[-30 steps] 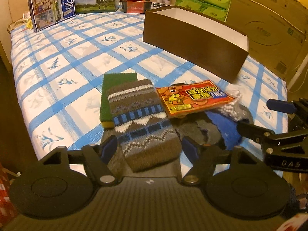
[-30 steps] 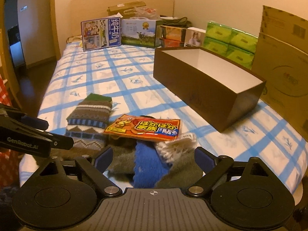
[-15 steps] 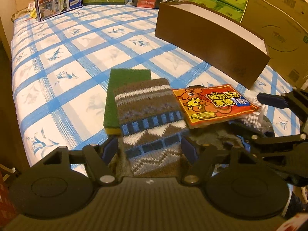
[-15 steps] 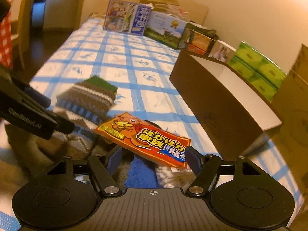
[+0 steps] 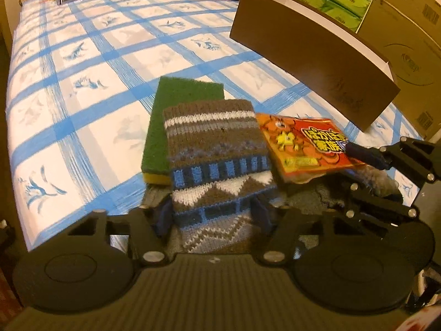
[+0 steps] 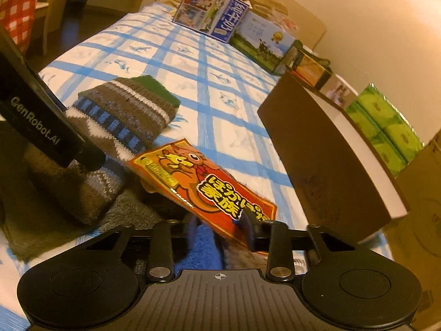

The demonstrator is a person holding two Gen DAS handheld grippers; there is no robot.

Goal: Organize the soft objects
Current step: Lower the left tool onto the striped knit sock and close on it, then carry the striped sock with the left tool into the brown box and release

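Blue-checked bedspread point(image 5: 91, 63), boxes along the far edge. Going left to right: green sponge point(image 5: 182, 115) lies flat, the knit sock point(image 5: 212, 149) overlaps its right side. Your left gripper point(image 5: 212, 215) is clenched on the sock's near end — pads pressing both sides. Next, the orange warmer pack point(image 6: 204, 184) lies tilted over a blue cloth point(image 6: 204, 248); your right gripper point(image 6: 220, 226) pinches the pack's near edge. Brown open box point(image 6: 325, 160) stands further right, apart.

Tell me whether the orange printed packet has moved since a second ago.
Yes. The orange printed packet has tilted up off the pile, its near end lifted by the right gripper, judged against the brown box.
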